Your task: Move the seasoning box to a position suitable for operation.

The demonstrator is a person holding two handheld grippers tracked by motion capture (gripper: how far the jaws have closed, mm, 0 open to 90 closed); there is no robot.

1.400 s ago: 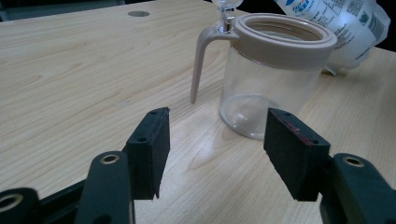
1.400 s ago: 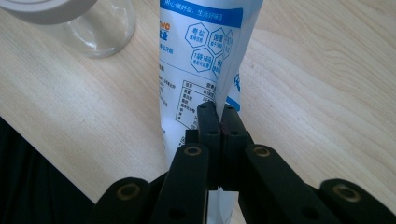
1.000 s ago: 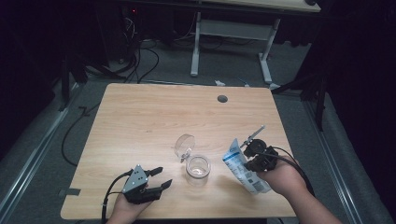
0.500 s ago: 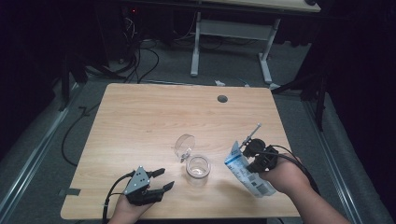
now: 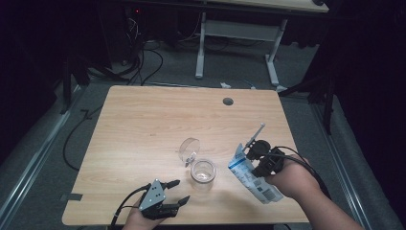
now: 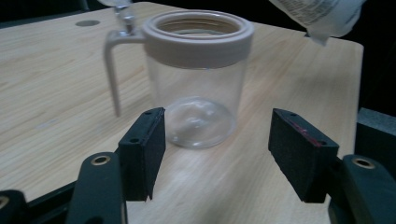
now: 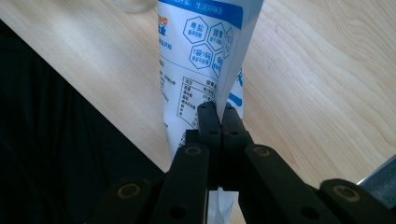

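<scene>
My right gripper [image 7: 218, 122] has its fingers pinched tight on a blue and white packet [image 7: 201, 60], held above the desk [image 5: 143, 124] near its right front edge. My left gripper [image 6: 219, 154] has its fingers spread wide, aimed at the clear jar [image 6: 196, 79] standing near the front edge, not touching it.

Light fell from above onto my bench [image 5: 143, 124], which glowed warm while the room around it stayed nearly black. Shadows were soft and short. My fingers [image 6: 142, 151] showed slightly blurred up close, and the glass jar [image 6: 198, 70] caught a pale glare near its base.
</scene>
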